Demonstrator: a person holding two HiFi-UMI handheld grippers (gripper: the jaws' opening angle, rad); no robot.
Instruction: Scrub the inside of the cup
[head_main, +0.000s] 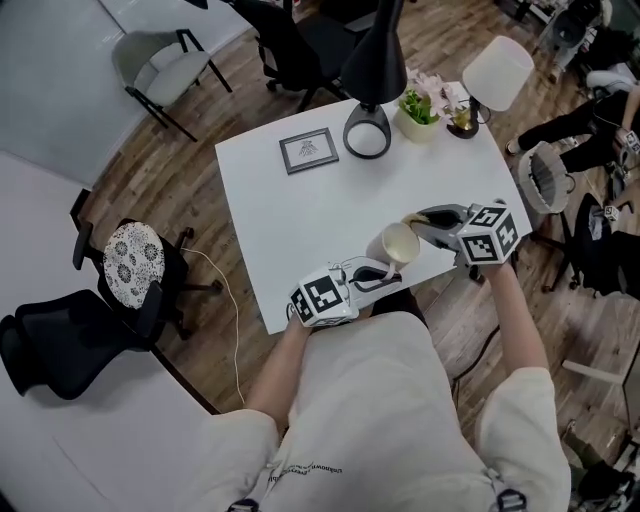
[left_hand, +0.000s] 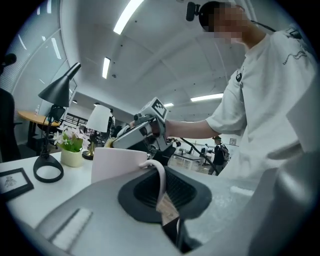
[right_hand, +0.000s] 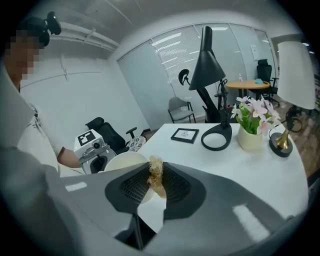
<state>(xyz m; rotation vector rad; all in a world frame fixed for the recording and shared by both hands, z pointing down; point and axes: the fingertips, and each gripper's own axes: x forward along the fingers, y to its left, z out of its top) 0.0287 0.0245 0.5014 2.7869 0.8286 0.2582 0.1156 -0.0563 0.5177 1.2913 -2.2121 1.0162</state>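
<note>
A white cup (head_main: 397, 244) is held tilted above the table's near edge, its mouth turned toward the right gripper. My left gripper (head_main: 378, 274) is shut on the cup's handle (left_hand: 159, 176); the cup body (left_hand: 118, 162) shows just beyond the jaws. My right gripper (head_main: 420, 221) is shut on a tan fibrous scrubber (right_hand: 156, 177) whose tip (head_main: 412, 219) sits at the cup's rim (right_hand: 125, 161). Whether the scrubber reaches inside the cup cannot be told.
On the white table (head_main: 300, 215) stand a small framed picture (head_main: 308, 150), a black desk lamp with ring base (head_main: 367, 130), a potted flower (head_main: 419, 110) and a white-shaded lamp (head_main: 494, 75). Office chairs (head_main: 120, 270) stand to the left.
</note>
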